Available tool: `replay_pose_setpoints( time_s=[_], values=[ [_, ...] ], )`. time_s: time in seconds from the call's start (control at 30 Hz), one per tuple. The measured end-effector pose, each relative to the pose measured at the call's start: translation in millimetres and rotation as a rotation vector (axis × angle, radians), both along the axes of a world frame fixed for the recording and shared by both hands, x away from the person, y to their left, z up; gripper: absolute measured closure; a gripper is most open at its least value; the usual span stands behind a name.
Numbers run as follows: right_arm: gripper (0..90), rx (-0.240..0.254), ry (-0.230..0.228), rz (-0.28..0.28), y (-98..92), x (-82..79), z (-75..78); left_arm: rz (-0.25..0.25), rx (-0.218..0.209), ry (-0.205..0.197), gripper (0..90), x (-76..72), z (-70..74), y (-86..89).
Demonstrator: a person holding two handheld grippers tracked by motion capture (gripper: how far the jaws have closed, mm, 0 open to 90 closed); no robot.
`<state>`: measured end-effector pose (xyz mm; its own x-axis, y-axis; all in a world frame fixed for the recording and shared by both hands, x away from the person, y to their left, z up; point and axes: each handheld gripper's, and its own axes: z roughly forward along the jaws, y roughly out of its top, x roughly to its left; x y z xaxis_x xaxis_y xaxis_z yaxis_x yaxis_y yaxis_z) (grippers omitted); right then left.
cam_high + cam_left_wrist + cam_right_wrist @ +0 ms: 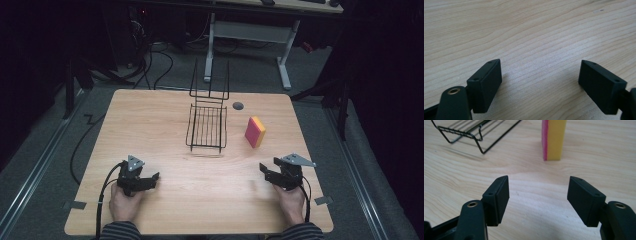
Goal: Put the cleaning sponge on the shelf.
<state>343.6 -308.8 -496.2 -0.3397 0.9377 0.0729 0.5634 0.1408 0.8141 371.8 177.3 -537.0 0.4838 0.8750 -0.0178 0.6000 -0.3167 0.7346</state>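
Looking down from the high view, I saw the desk (165,210) with my left gripper (150,181) at the lower left of the frame and my right gripper (267,172) at the lower right, each held in a hand entering from the bottom edge. The sponge (255,132), pink on one face and yellow on the other, stood on edge right of centre, above the right gripper and well apart from it. A black wire rack (207,127) lay just left of the sponge, near centre. In the right gripper view the jaws stood wide with nothing between them, the sponge (554,138) upright at the top of the frame. In the left gripper view the jaws stood wide over bare wood, holding nothing.
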Motion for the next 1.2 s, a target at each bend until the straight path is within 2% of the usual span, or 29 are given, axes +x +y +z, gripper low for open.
replay_pose_setpoints(
  time_s=[0.4, 0.6, 0.7, 0.97, 1.13, 1.2],
  values=[
    [34.7, -0.015, -0.038, 0.033, 9.8, 11.2, 21.2, 0.001, 0.001, 0.000, 19.4, 0.1, 0.0, 0.1],
    [34.2, -0.002, -0.040, 0.035, 12.0, 15.5, 29.1, 0.002, 0.000, 0.000, 19.4, 0.1, 0.0, 0.1],
    [33.7, -0.017, -0.052, 0.039, 13.0, 19.3, 34.7, 0.001, 0.000, 0.000, 19.3, 0.1, 0.0, 0.1],
    [33.4, -0.013, -0.086, 0.018, 11.8, 28.0, 48.7, 0.002, 0.000, 0.000, 19.3, 0.2, 0.1, 0.1],
    [33.1, -0.016, -0.095, 0.009, 10.3, 39.6, 55.4, 0.002, 0.000, 0.000, 19.4, 0.2, 0.1, 0.2],
    [33.0, -0.002, -0.093, 0.000, 9.4, 46.5, 57.0, 0.004, 0.001, 0.000, 19.4, 0.6, 0.0, 0.3]
  ],
)
